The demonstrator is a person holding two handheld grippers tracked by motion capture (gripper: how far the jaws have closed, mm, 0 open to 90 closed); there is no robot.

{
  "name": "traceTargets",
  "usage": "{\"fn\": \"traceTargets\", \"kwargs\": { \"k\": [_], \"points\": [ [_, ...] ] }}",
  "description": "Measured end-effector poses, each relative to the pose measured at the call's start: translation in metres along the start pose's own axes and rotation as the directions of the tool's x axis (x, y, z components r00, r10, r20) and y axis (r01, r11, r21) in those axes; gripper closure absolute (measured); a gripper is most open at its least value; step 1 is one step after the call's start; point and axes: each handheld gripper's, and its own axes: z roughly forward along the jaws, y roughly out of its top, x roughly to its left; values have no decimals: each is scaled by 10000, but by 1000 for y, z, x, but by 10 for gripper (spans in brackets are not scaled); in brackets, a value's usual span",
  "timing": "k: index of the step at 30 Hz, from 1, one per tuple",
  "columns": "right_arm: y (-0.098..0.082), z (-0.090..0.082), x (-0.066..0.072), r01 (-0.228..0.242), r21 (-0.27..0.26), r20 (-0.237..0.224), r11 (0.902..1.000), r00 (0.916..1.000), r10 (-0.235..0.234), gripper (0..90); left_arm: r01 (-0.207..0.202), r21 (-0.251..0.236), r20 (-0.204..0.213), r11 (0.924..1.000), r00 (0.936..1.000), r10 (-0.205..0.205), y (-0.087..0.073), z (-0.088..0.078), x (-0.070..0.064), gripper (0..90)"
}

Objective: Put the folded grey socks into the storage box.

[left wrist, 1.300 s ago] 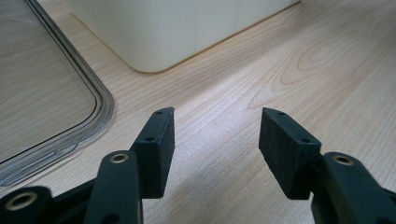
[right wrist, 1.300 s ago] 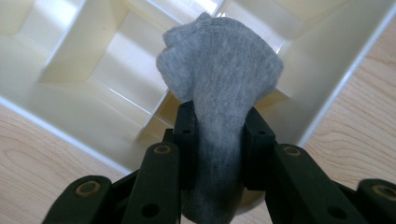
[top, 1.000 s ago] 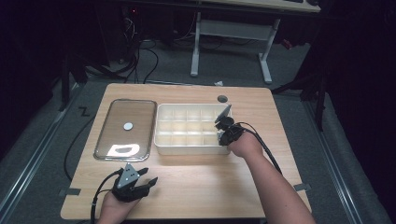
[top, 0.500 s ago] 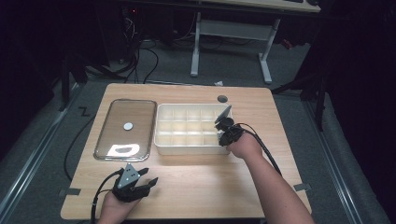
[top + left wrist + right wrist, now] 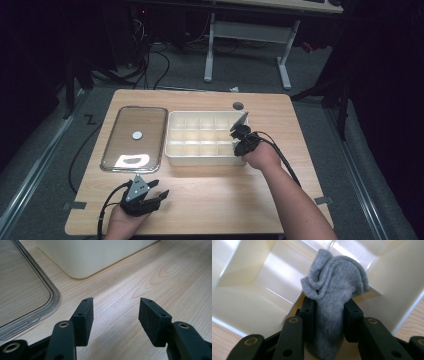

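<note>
A cream box (image 5: 200,159) with several compartments stands mid-table. My right gripper (image 5: 239,134) reaches into its right end. In the right gripper view a crumpled grey sock (image 5: 335,280) stands between the pads of that gripper (image 5: 329,302), above a compartment wall (image 5: 249,290). Its jaws have just been opening, and the sock still fills the gap and touches both pads. My left gripper (image 5: 157,189) rests open near the table's front left edge. The left gripper view shows bare wood between its jaws (image 5: 115,307), with the box (image 5: 95,255) ahead.
A clear flat lid (image 5: 135,137) with a white round spot lies left of the box, and its rim (image 5: 53,297) is close to my left gripper. A dark round hole (image 5: 238,106) sits in the tabletop behind the box. A desk frame stands beyond the table.
</note>
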Motion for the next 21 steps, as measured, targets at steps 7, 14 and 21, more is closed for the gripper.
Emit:
{"fn": "traceTargets", "kwargs": {
  "k": [7,14,21],
  "points": [
    [1,-3,2,-78,75,111,9999,9999,77,648,25,2,20,10000,10000,-25,0,0,1,462],
    [1,-9,0,-77,8,-39,10000,10000,78,612,36,-41,32,10000,10000,-36,0,-1,0,462],
    [-2,-21,-2,-186,-254,-166,9995,9997,182,611,7,-17,32,10000,10000,-7,1,0,0,463]
  ]
}}
